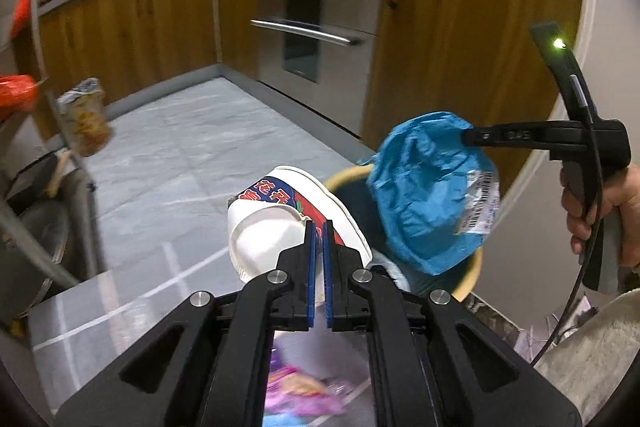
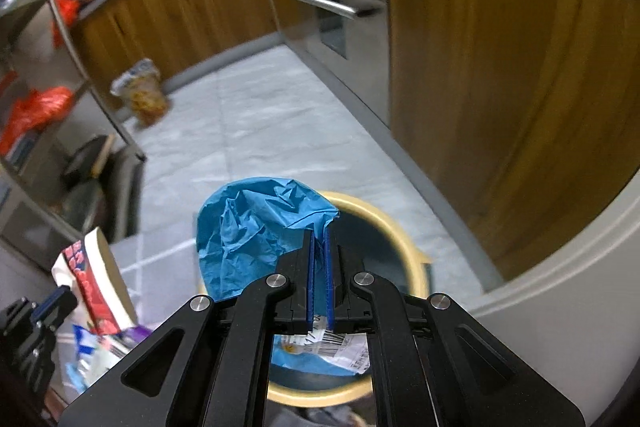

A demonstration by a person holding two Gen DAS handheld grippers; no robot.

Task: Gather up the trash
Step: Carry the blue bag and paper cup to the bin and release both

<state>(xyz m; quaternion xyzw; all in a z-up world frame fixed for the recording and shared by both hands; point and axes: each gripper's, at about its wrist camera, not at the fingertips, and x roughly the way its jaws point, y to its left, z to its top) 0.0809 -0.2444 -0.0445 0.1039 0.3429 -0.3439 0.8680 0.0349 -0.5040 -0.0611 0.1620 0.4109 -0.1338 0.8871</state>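
Above the bin (image 2: 408,247) on the kitchen floor, we hold a piece of trash in each tool. Our left gripper (image 1: 319,227) has its jaws pressed together on the wall of a white paper cup (image 1: 264,235) with red and blue print, which hangs tilted just beside the bin's pale rim. Our right gripper (image 2: 319,235) is clamped on a crumpled blue wrapper (image 2: 248,227), its barcode label showing beneath the jaws, and that wrapper hangs right over the bin's dark mouth.

We judge this to be the drop step: both pieces are picked up and brought to the bin, neither yet let go. The wrapper seems ready to fall in once the right jaws part. The cup looks to sit over the near rim rather than the middle, so it likely needs a small shift toward the opening first, or it may catch the edge and tip onto the floor.

For room, the wooden cabinet (image 2: 500,87) and a curved white wall stand close behind the bin, so any swing that way is tight. The grey tiled floor (image 1: 192,147) toward the oven lies open. More litter lies low on the left, beneath the cup, and a snack bag (image 2: 142,95) stands well apart by the far cabinets.
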